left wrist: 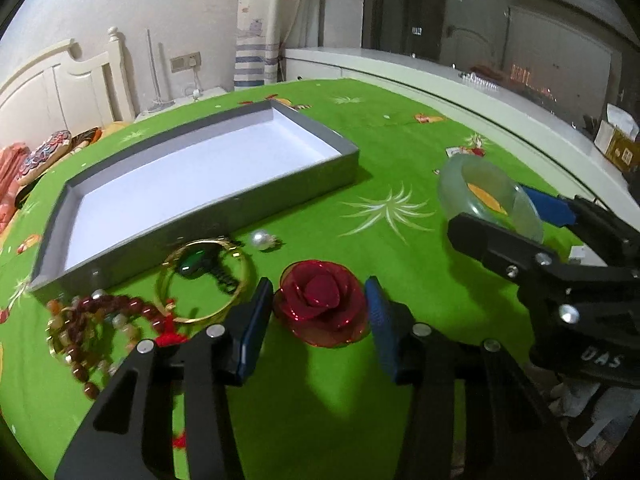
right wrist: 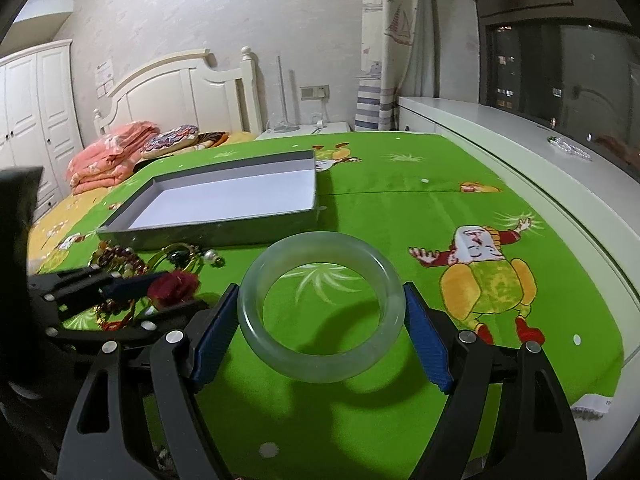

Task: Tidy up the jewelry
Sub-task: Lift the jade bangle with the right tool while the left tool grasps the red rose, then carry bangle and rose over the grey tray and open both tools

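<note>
- Step: pickup phase; tray, upper left of frame, has nothing in it.
- L gripper: jaws apart, straddling rose at lower centre; contact unclear.
- R gripper: pads against bangle on both sides, centre frame; looks gripped.
- Beads, gold ring, pearl lie just below tray.
- Next: close L on rose gently, carry both to tray.

Both wrist cameras are hovering low and close over the green cloth, looking forward toward the headboard wall, sharing the grey tray, each catching the other's gripper.
</note>
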Action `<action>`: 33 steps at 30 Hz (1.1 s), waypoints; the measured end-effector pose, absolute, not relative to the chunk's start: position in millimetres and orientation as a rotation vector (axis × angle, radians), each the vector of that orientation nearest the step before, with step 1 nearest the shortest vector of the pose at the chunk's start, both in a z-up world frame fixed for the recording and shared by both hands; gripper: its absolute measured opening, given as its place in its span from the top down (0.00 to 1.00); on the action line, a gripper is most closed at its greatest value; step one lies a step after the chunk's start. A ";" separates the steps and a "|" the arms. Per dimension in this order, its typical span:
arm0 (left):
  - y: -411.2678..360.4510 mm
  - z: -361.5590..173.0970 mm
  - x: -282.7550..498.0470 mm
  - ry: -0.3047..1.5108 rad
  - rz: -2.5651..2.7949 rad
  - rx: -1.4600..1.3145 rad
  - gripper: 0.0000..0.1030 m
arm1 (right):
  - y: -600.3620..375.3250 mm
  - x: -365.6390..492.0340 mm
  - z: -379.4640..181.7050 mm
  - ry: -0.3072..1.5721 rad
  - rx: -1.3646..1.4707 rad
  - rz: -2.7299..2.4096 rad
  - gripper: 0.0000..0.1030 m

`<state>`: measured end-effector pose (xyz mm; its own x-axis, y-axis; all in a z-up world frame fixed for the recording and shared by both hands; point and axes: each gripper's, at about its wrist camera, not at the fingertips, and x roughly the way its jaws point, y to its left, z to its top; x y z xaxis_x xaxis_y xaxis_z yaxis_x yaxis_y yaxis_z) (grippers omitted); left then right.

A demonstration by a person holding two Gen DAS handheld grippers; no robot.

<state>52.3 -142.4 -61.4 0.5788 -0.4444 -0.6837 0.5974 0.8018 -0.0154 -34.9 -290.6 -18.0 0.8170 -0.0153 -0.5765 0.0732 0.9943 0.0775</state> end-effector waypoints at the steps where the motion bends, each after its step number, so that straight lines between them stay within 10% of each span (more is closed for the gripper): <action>1: -138.4 -58.6 49.7 0.723 -0.612 0.222 0.55 | -287.1 -34.8 -18.1 0.615 0.092 -0.042 0.27; 33: -31.1 -14.6 133.7 0.647 -0.275 0.103 0.55 | -201.2 93.7 10.7 0.587 -0.087 0.045 0.27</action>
<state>133.7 -31.1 -14.6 0.7629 -0.2204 -0.6077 0.2844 0.9587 0.0093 93.7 -201.2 10.7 0.8315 0.0180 -0.5552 -0.0677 0.9953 -0.0691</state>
